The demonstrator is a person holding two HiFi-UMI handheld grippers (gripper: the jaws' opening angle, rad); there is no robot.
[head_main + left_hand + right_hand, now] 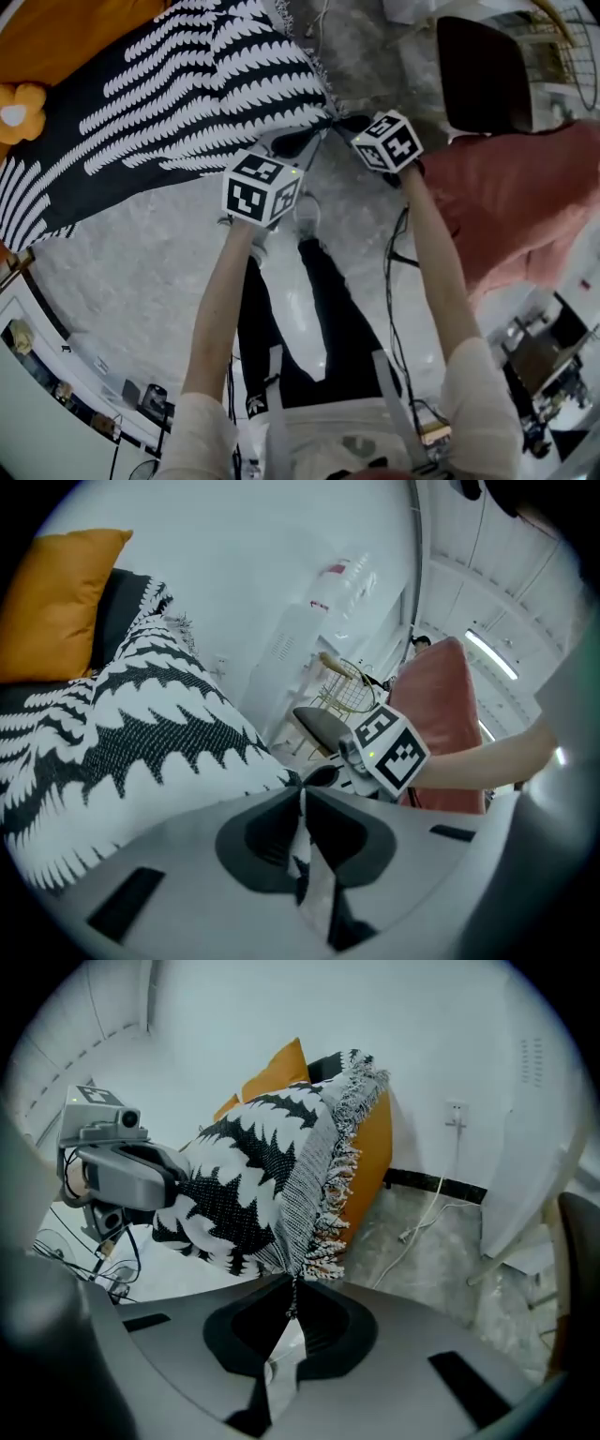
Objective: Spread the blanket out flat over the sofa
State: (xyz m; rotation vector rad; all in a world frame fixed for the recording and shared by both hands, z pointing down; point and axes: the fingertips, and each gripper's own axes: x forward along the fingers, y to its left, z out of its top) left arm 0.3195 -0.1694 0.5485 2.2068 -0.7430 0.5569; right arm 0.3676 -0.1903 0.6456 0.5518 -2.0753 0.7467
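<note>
The left gripper view shows the left gripper [302, 801] with its jaws closed down to a narrow slit on an edge of the blanket [141, 733], the black-and-white cloth pinched flat between the pads. The right gripper view shows the right gripper [292, 1303] closed likewise, gripping a thin strand at the blanket's fringed edge [339, 1180]. The head view hides both pairs of jaws under the marker cubes, but only it shows the overall layout: the blanket lies across the orange sofa [66, 37] at upper left, one corner drawn out to the two grippers, which are held close together over the grey floor [141, 281]. A flower-shaped cushion [19, 108] sits at the blanket's left border. Only the left gripper view shows the plain orange cushion [56, 602] behind the blanket and a wire basket [349, 691] beside a pink cover [441, 714]. Only the right gripper view shows the wall socket [457, 1111] and the white cable [422, 1222] on the floor.
</note>
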